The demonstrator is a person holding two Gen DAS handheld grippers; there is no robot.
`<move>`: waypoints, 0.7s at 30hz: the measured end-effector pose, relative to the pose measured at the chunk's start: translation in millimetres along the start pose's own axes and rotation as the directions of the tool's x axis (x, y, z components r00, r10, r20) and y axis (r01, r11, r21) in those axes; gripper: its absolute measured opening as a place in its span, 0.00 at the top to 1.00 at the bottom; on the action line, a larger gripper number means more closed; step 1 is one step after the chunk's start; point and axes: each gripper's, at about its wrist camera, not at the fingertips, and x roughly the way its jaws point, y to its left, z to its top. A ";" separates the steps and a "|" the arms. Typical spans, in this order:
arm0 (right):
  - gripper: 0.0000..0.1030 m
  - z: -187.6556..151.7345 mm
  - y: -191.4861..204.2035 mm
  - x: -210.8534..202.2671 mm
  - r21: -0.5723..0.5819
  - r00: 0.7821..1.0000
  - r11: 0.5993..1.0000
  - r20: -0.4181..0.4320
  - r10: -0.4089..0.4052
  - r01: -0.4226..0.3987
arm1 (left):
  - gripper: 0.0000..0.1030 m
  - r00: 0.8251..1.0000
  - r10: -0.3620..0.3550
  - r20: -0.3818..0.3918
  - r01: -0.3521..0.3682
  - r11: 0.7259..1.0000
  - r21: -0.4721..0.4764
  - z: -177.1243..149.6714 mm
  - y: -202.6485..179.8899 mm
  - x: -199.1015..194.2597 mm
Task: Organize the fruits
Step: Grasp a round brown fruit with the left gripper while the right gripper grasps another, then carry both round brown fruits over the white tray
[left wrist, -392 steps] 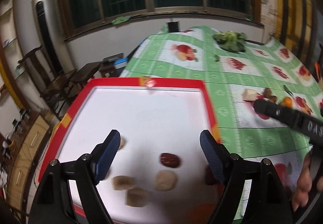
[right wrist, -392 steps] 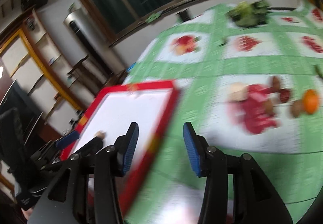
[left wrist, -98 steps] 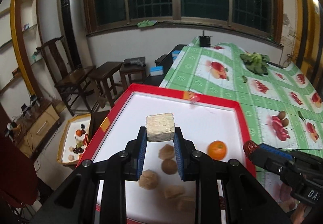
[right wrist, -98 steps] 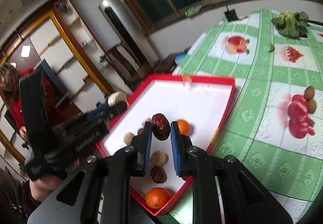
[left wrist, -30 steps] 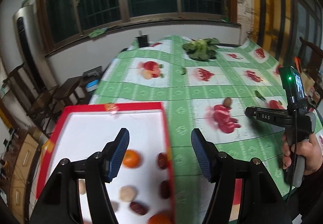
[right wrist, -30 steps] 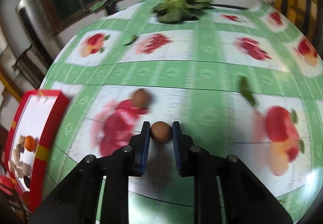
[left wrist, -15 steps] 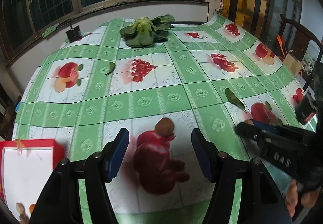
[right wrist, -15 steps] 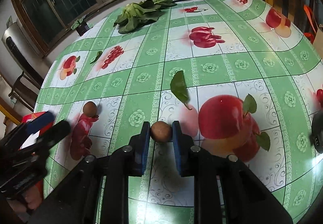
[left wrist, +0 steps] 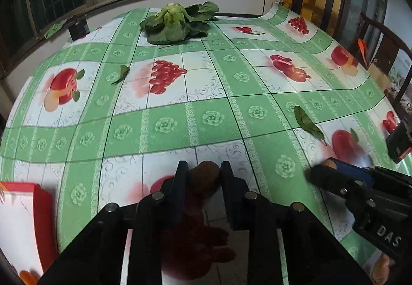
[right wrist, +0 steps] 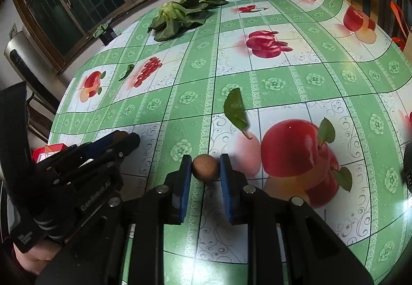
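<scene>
The left gripper (left wrist: 203, 177) is clamping its jaws on a brown kiwi (left wrist: 204, 175) just above the worktop (left wrist: 164, 125). The right gripper (right wrist: 205, 165) is squeezing a second kiwi (right wrist: 205, 166) between its jaws, beside a green leaf (right wrist: 235, 110).

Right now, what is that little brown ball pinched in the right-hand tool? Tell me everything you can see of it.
The brown fruit is small, round and slightly egg-shaped, with a dull, matte tan-brown skin that looks rough rather than glossy; it may be a kiwi or a longan, but that cannot be told. It looks whole and unmarked. The right gripper clamps it between two blue-padded fingers, one pad on each side. It sits over the green-and-white fruit-print tablecloth; whether it rests on the cloth or is lifted cannot be told.
</scene>
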 end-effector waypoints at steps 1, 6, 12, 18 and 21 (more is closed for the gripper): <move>0.77 -0.4 -0.7 -0.3 0.004 1.000 1.000 0.000 0.006 -0.006 | 0.76 1.000 -0.004 0.003 0.004 1.000 -0.003 -1.2 0.2 -2.4; 0.77 0.8 -1.5 -7.7 0.018 0.996 0.997 0.036 0.079 -0.079 | 0.76 0.996 0.041 0.081 -0.040 0.999 -0.011 -17.9 4.4 -51.3; 0.77 -6.2 26.6 -43.4 -0.127 0.961 0.982 0.221 0.166 -0.140 | 0.76 0.958 0.177 0.227 -0.175 0.984 -0.028 -40.0 23.5 -130.6; 0.77 -25.4 69.3 -59.5 -0.212 0.919 0.944 0.253 0.303 -0.253 | 0.76 0.904 0.299 0.304 -0.272 0.954 -0.130 -64.4 66.7 -187.0; 0.77 -40.5 97.6 -60.7 -0.225 0.896 0.918 0.235 0.377 -0.327 | 0.76 0.892 0.333 0.305 -0.291 0.940 -0.177 -76.8 87.4 -200.7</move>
